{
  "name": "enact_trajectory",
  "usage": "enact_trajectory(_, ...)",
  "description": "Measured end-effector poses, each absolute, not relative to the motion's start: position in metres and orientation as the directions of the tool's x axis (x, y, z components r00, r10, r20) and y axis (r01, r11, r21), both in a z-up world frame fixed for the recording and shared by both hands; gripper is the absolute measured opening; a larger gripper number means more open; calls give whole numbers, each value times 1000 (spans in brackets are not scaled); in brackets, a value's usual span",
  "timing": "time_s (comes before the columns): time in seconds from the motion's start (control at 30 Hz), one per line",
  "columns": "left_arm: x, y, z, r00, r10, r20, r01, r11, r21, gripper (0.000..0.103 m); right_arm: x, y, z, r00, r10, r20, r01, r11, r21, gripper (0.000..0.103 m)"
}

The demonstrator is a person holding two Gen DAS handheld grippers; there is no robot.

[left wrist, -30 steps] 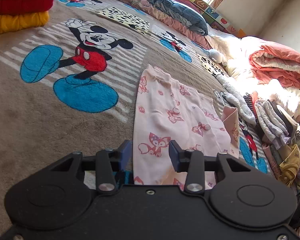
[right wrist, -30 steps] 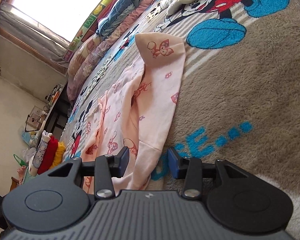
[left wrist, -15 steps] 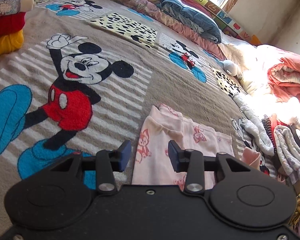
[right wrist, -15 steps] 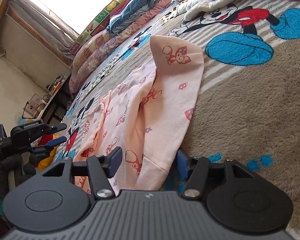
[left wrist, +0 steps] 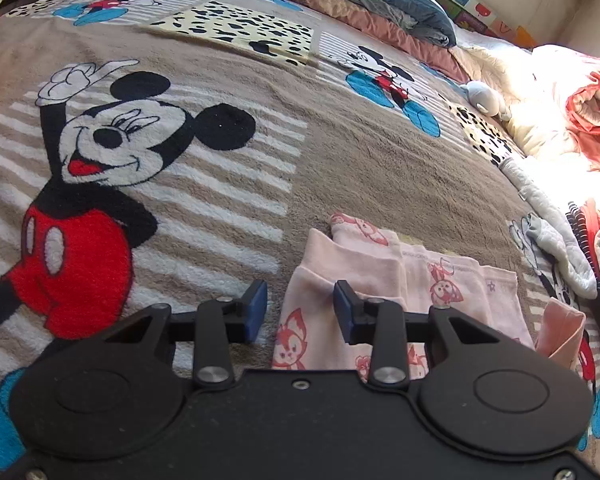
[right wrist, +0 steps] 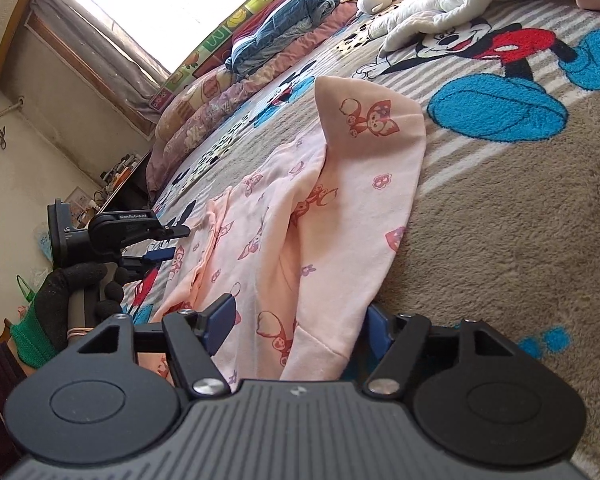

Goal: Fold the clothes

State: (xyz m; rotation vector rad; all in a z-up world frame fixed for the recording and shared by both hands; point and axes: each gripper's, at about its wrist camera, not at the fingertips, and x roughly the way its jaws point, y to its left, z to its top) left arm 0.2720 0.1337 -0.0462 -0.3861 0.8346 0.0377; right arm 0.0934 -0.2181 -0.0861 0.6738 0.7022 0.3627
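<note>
The left gripper (left wrist: 300, 312) is closing over a corner of the pink printed garment (left wrist: 384, 276) without pinching it. The right gripper (right wrist: 298, 326) is opening around the garment's near edge, which lies loose on the Mickey Mouse blanket (right wrist: 520, 216) covering the bed.

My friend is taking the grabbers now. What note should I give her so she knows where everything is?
Left hand-held gripper: jaws closing, astride the edge of the pink pyjama trousers, not yet pinching.
Right hand-held gripper: jaws opening, with the trousers' other end lying between them, not gripped.
The trousers lie lengthwise on the Mickey Mouse blanket, one corner standing up.
Done: trousers laid out.
Left: grip both ends, fold over, smooth.
</note>
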Motion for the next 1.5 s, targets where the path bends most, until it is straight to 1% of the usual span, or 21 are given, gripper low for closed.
enact_trajectory(0.03,271,134,-45,679,-111,-725,-184,931,-315,14,94,-218,-86,716,517,-469,-85,731,677,67)
enact_trajectory(0.07,270,134,-44,684,-105,-722,-185,932,-310,8,94,-218,-87,717,518,-467,-85,729,679,67)
enact_trajectory(0.1,270,133,-42,688,-98,-719,-186,934,-306,8,94,-219,-87,718,518,-465,-84,727,681,67)
enact_trajectory(0.13,269,133,-41,693,-92,-715,-187,935,-302,5,94,-219,-87,719,519,-463,-84,726,682,67)
enact_trajectory(0.4,247,146,-19,738,-17,-675,-203,948,-245,3,96,-219,-87,720,518,-461,-84,725,683,67)
enact_trajectory(0.63,214,189,-3,757,86,-648,-275,941,-196,3,94,-218,-88,723,515,-461,-88,730,678,67)
enact_trajectory(0.77,192,214,-1,749,157,-644,-322,935,-147,3,94,-217,-87,725,511,-461,-91,735,672,67)
enact_trajectory(0.87,175,231,-5,740,175,-650,-354,922,-155,3,93,-216,-87,726,509,-462,-93,739,667,67)
enact_trajectory(0.93,166,240,-8,738,148,-658,-351,917,-188,3,93,-216,-87,727,507,-463,-95,742,663,67)
enact_trajectory(1.0,164,244,-11,746,88,-660,-330,910,-251,5,92,-215,-86,727,504,-465,-95,746,660,67)
enact_trajectory(1.03,166,243,-12,749,73,-659,-324,907,-268,14,92,-215,-86,727,503,-467,-95,747,658,67)
enact_trajectory(1.07,168,242,-12,750,58,-658,-317,906,-282,31,91,-215,-86,728,502,-468,-96,749,655,67)
enact_trajectory(1.13,176,237,-15,754,27,-656,-299,904,-306,41,90,-214,-86,730,498,-468,-99,755,648,67)
enact_trajectory(1.27,197,231,-26,740,-18,-672,-296,889,-350,41,88,-213,-87,733,496,-465,-108,761,640,67)
enact_trajectory(1.5,228,224,-51,712,-26,-702,-321,876,-359,41,88,-212,-88,738,500,-453,-127,762,635,70)
